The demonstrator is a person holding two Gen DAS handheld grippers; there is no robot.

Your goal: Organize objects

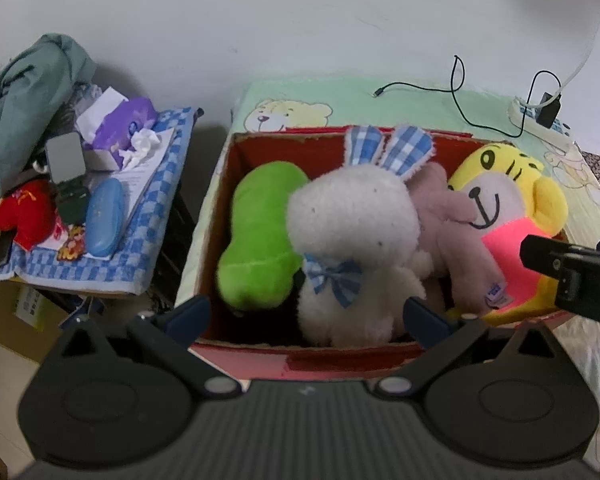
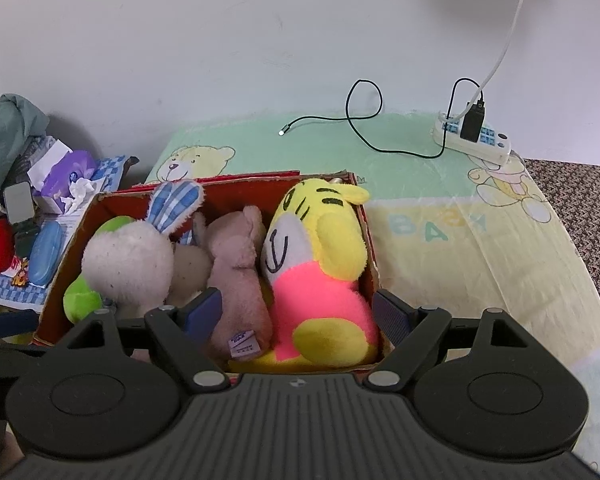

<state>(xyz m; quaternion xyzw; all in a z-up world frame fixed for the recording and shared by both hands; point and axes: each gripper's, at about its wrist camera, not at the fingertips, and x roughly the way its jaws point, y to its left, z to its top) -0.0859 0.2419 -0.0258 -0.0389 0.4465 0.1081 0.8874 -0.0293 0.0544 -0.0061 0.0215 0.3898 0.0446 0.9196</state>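
Observation:
A red cardboard box (image 1: 228,184) (image 2: 72,240) sits on the bed and holds several plush toys. A green plush (image 1: 260,236) lies at its left, a white rabbit (image 1: 352,236) (image 2: 128,264) with blue checked ears in the middle, a pink plush (image 1: 448,216) (image 2: 236,280) beside it, and a yellow tiger in pink (image 1: 508,216) (image 2: 320,264) at the right. My left gripper (image 1: 308,316) is open and empty over the box's near edge, with the rabbit between its fingers. My right gripper (image 2: 298,312) is open and empty, straddling the pink plush and the tiger.
A side table (image 1: 156,216) left of the bed carries a tissue box (image 1: 120,128), a blue case (image 1: 104,216), a red plush (image 1: 28,212) and grey clothing (image 1: 28,92). A power strip (image 2: 472,140) with a black cable (image 2: 364,120) lies on the bed sheet (image 2: 460,240) by the wall.

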